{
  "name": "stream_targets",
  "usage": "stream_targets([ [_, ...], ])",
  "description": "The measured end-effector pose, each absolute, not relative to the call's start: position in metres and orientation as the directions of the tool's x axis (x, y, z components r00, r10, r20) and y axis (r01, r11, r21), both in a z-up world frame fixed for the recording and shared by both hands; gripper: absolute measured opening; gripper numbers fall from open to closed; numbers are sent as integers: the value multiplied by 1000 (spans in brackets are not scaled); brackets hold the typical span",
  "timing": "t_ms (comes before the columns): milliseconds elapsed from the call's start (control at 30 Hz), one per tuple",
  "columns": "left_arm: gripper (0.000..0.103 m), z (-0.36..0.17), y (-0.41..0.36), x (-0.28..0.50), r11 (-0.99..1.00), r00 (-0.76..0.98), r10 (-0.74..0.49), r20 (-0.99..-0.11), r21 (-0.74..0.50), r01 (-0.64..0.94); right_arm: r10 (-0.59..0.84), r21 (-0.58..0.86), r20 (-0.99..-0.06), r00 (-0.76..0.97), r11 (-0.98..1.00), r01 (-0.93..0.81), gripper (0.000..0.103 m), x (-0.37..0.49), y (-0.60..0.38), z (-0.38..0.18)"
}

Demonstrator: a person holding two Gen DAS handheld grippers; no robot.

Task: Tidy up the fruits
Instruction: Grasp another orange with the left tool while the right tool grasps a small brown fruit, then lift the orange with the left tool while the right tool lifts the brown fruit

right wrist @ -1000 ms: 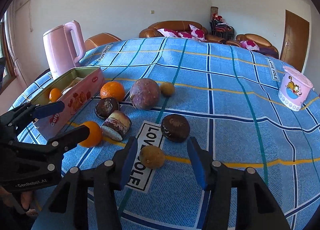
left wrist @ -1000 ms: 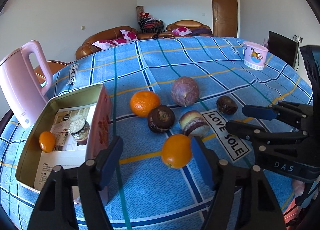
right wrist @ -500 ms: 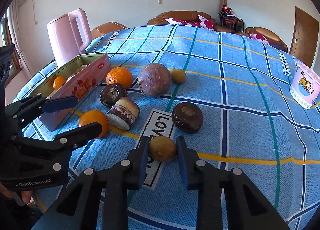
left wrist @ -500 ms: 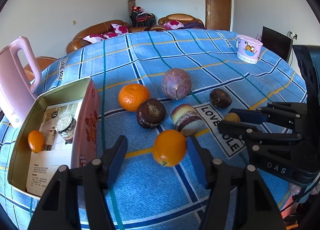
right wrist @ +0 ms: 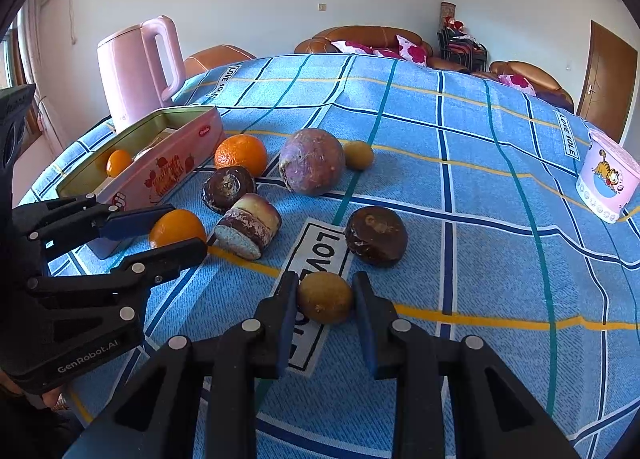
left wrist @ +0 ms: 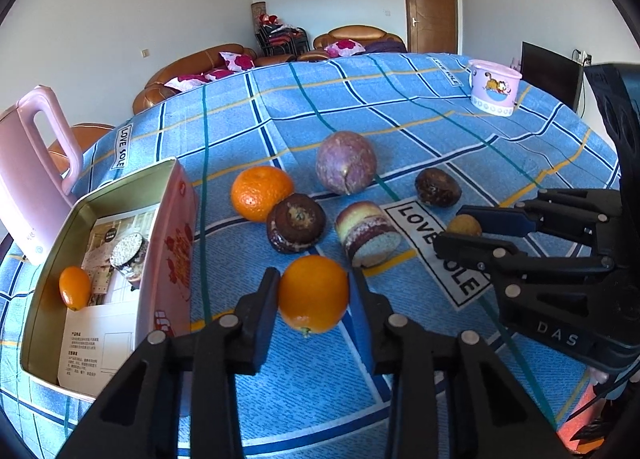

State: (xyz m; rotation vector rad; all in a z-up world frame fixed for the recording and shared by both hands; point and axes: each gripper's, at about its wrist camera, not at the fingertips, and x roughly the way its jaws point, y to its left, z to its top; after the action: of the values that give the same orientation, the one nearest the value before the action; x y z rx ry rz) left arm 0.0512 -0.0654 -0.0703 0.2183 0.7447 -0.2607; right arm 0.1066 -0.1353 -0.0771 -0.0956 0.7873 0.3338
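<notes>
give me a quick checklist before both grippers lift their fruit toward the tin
1. Left gripper shut on the orange: ok, both pads touch its sides.
2. Right gripper shut on the small yellow-brown fruit: ok.
3. Pink tin open with room inside: ok, it holds only a small orange, a wrapped cake and a leaflet.
4. Left gripper's route to the tin: ok, the tin sits just beside it.
5. Cake roll slice clear of the held orange: ok, a gap shows.
6. Grip firm enough to lift: cannot tell.

Black claw (left wrist: 314, 291), blue pads, silver screws
</notes>
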Motion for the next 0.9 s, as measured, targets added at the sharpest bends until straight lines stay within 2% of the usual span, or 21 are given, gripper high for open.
stream_targets([
  [900,36,-57,-52,38,967,792,-143,-594,88,241,301,9,-612,731,927,-375,29,88,-133,-67],
])
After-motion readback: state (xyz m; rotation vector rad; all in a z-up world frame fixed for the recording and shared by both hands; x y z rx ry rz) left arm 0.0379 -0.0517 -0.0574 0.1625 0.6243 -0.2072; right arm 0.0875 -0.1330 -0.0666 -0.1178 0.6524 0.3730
